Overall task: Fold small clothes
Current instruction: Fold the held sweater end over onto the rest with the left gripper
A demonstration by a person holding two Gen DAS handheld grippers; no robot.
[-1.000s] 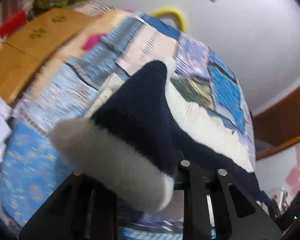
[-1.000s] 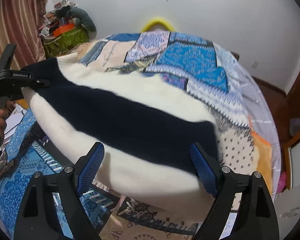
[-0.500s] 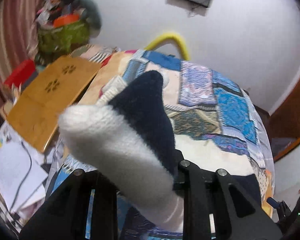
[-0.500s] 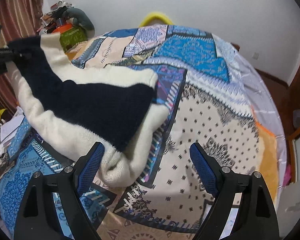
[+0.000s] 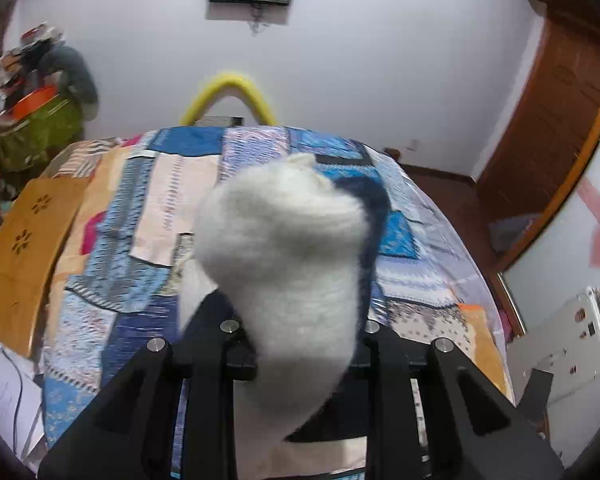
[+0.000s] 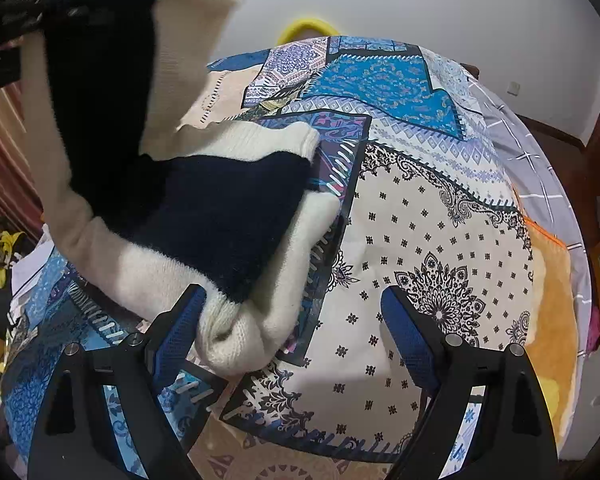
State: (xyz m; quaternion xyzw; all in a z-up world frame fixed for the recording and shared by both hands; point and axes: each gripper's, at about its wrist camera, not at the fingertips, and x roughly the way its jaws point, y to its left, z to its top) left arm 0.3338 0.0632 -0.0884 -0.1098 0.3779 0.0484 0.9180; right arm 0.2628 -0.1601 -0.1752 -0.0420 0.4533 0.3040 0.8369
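Observation:
A cream and navy knit sweater [image 6: 220, 208] lies partly on the patchwork bedspread [image 6: 440, 240], and its left end is lifted high. My left gripper [image 5: 300, 344] is shut on that end, and a fuzzy cream bulge of the sweater [image 5: 284, 260] fills the space above its jaws. In the right wrist view the left gripper [image 6: 16, 20] shows at the upper left, blurred, with the cloth hanging from it. My right gripper [image 6: 292, 304] stands open low over the bed. The sweater's rolled cream edge lies against its left pad [image 6: 180, 328], and the other pad [image 6: 408, 340] is over bare bedspread.
A wooden board [image 5: 20, 248] lies along the bed's left side, with a green bag and clutter [image 5: 36, 120] behind it. A yellow hoop [image 5: 228, 92] stands at the far end. A wooden door [image 5: 548, 120] is to the right. An orange blanket [image 6: 552, 300] covers the bed's right edge.
The left gripper has risen and swung over with the sweater's end, and the spread sweater has gathered toward the left, baring the patterned bedspread. The right gripper has stayed nearly still and open.

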